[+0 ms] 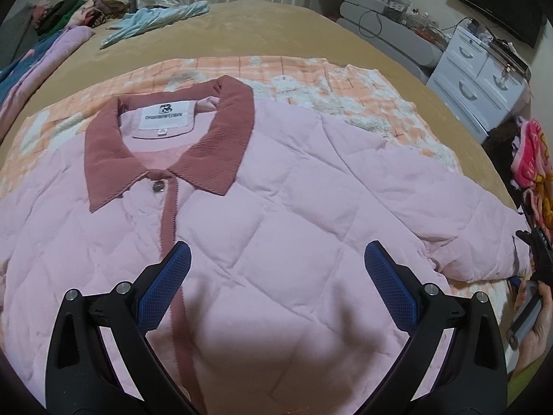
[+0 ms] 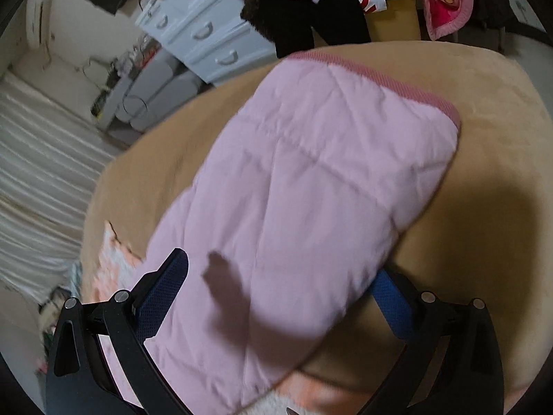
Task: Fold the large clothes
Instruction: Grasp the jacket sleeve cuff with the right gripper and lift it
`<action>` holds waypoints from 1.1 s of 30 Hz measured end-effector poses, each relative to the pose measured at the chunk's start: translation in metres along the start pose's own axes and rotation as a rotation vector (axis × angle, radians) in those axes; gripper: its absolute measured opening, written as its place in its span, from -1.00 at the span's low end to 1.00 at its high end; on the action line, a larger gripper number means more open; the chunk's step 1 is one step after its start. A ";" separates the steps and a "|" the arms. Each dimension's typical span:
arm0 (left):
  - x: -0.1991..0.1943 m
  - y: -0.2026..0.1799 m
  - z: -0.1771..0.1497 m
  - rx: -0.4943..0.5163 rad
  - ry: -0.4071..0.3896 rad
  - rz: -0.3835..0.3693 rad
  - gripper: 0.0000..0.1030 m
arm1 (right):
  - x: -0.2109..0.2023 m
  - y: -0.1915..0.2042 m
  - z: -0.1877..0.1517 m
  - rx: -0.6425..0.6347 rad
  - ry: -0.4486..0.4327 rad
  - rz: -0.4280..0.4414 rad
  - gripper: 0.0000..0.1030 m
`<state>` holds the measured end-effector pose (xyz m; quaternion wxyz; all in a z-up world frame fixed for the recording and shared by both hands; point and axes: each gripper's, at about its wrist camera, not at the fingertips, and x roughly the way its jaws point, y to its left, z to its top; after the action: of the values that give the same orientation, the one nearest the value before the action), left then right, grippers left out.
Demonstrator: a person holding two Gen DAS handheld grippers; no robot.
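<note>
A pink quilted jacket (image 1: 276, 207) with a dusty-rose collar (image 1: 221, 145) lies face up and buttoned on an orange checked blanket (image 1: 345, 83). My left gripper (image 1: 276, 263) is open, hovering over the jacket's chest beside the button placket. In the right wrist view my right gripper (image 2: 280, 276) is open around the jacket's sleeve (image 2: 311, 173). The sleeve runs away from me to its rose-edged cuff (image 2: 380, 79). The right finger sits partly under the sleeve's edge. The right gripper also shows at the edge of the left wrist view (image 1: 532, 242), at the sleeve end.
The tan bed cover (image 1: 276, 31) holds a light blue garment (image 1: 155, 24) and a clothes pile (image 1: 86, 3) at the far left. White drawers (image 1: 484, 83) and a bright pink blanket (image 1: 532, 159) stand off the bed's right side.
</note>
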<state>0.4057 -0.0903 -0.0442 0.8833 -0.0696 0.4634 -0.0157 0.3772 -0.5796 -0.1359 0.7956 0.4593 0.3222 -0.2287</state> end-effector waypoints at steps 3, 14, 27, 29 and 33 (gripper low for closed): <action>-0.003 0.006 0.000 0.000 -0.004 -0.003 0.83 | 0.002 -0.009 0.007 0.022 -0.038 0.041 0.69; -0.029 0.021 0.005 -0.028 -0.048 -0.031 0.83 | -0.047 0.039 0.004 -0.186 -0.152 0.214 -0.61; -0.082 0.050 0.009 -0.023 -0.090 -0.021 0.83 | -0.151 0.165 -0.065 -0.616 -0.278 0.396 -0.67; -0.090 0.056 0.009 -0.028 -0.094 -0.034 0.83 | -0.159 0.180 -0.077 -0.659 -0.270 0.401 -0.67; -0.111 0.073 0.010 -0.057 -0.120 -0.049 0.83 | -0.175 0.211 -0.101 -0.738 -0.267 0.410 -0.68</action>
<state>0.3480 -0.0066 0.0416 0.9066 -0.1068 0.4078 -0.0198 0.3654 -0.3793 0.0765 0.9698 0.1656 0.1790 0.0067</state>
